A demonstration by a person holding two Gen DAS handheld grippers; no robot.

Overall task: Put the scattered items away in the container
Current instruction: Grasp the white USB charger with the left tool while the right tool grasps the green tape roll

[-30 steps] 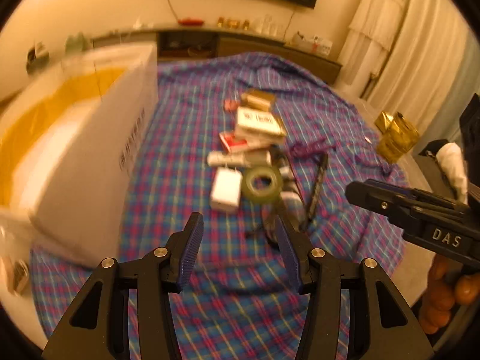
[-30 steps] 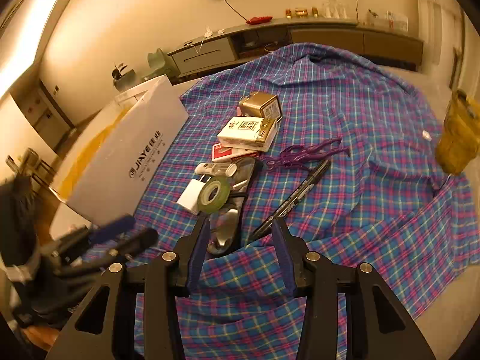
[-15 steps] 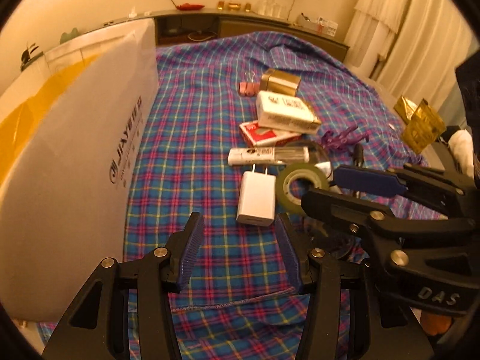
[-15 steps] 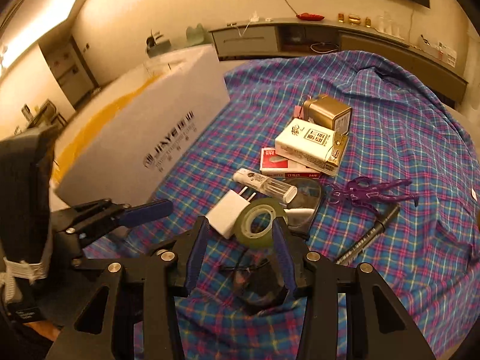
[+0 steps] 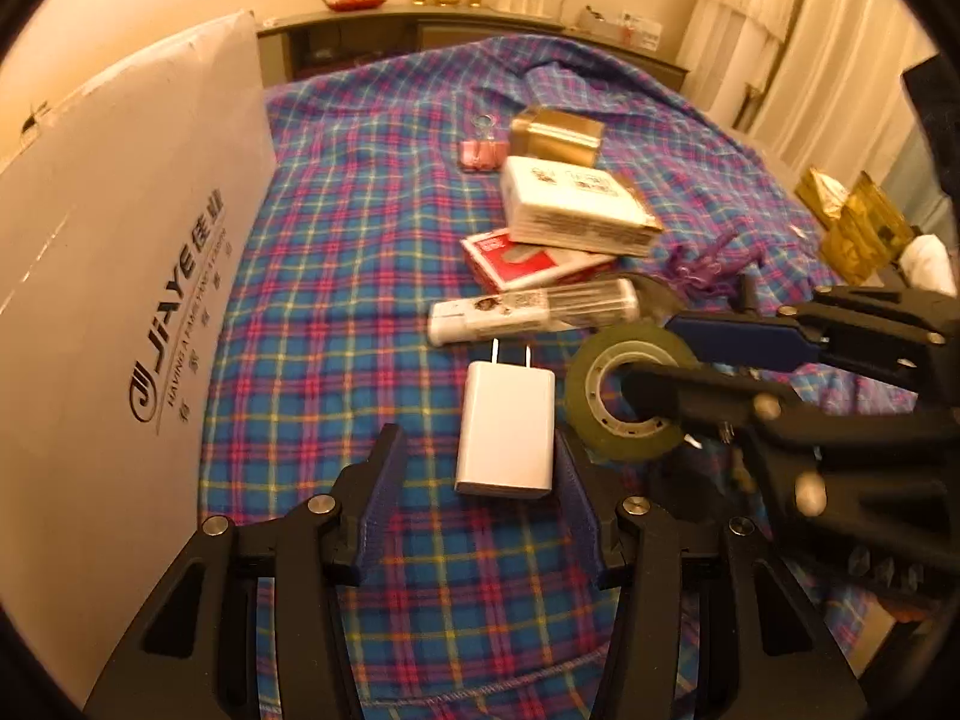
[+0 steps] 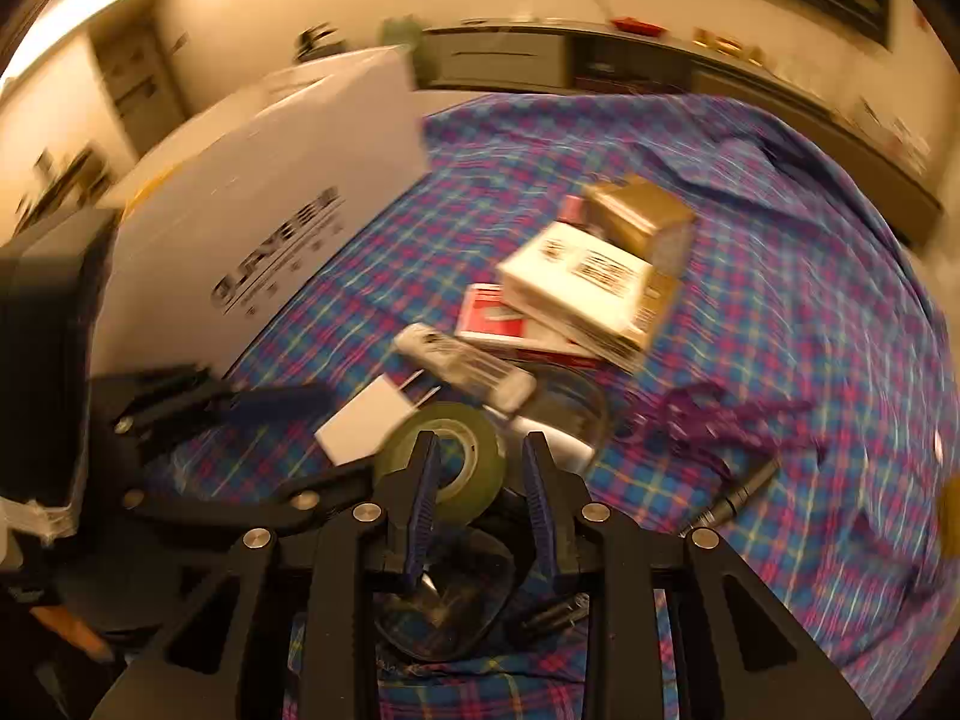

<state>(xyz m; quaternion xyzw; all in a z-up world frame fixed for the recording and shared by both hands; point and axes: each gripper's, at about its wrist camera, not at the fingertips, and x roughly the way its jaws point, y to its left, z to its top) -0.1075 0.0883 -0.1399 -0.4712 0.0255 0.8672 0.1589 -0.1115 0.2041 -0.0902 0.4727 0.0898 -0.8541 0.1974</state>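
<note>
A white box, the container, stands at the left on the plaid cloth; it also shows in the right wrist view. My left gripper is open, its fingers on either side of the near end of a white charger plug. My right gripper is open around the rim of a green tape roll, one finger inside the roll's hole; the roll also shows in the left wrist view. Nothing is lifted.
Behind them lie a white tube, a red card pack, a white carton, a gold box, a pink binder clip, purple clips, a black pen and dark glasses. A cabinet runs along the wall.
Both grippers have moved forward and down. The left now straddles the charger plug, and the right has reached the tape roll with one finger in its hole.
</note>
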